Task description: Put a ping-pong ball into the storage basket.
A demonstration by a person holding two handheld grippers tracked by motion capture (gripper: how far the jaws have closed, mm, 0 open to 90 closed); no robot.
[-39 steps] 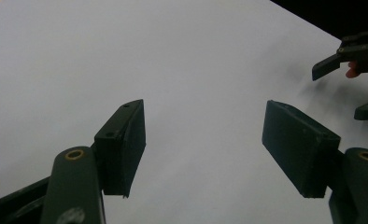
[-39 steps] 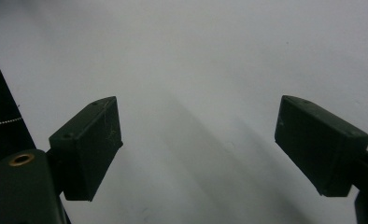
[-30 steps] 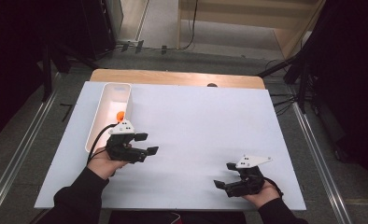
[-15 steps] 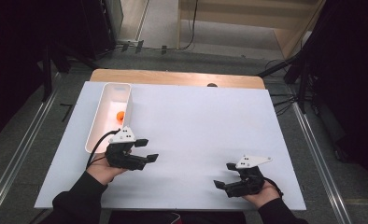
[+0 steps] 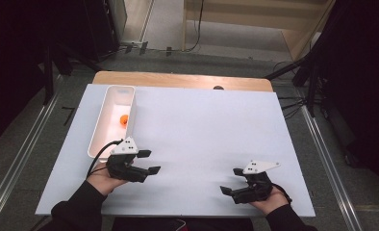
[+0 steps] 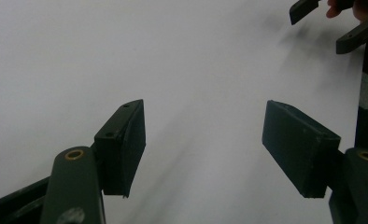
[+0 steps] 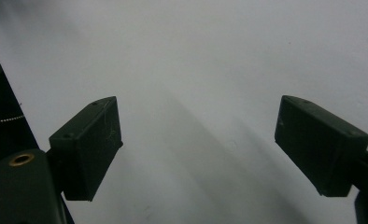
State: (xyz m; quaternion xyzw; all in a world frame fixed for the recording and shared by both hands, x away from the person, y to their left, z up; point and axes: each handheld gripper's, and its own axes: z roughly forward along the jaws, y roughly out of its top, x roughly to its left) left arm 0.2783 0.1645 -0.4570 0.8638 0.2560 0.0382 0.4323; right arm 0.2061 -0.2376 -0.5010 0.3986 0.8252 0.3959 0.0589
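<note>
A small orange ball (image 5: 123,119) lies inside a long white tray (image 5: 111,97) at the table's left. My left gripper (image 5: 149,161) hovers just past the tray's near end, its jaws pointing right across the white tabletop (image 5: 207,130). In the left gripper view that gripper (image 6: 203,116) stands open with only bare table between the pads. My right gripper (image 5: 232,181) rests near the front right edge and points left. Its jaws are wide apart in the right gripper view, where the gripper (image 7: 196,107) holds nothing. The right gripper's jaw tips (image 6: 322,18) also show far off in the left gripper view.
A wooden table edge (image 5: 178,79) runs behind the white top. Dark stands and cables sit on the floor at both sides. Metal rails run along the floor left and right of the table.
My left gripper has drawn back a little toward the person, away from the tray's near end. The ball and the right gripper have stayed put.
</note>
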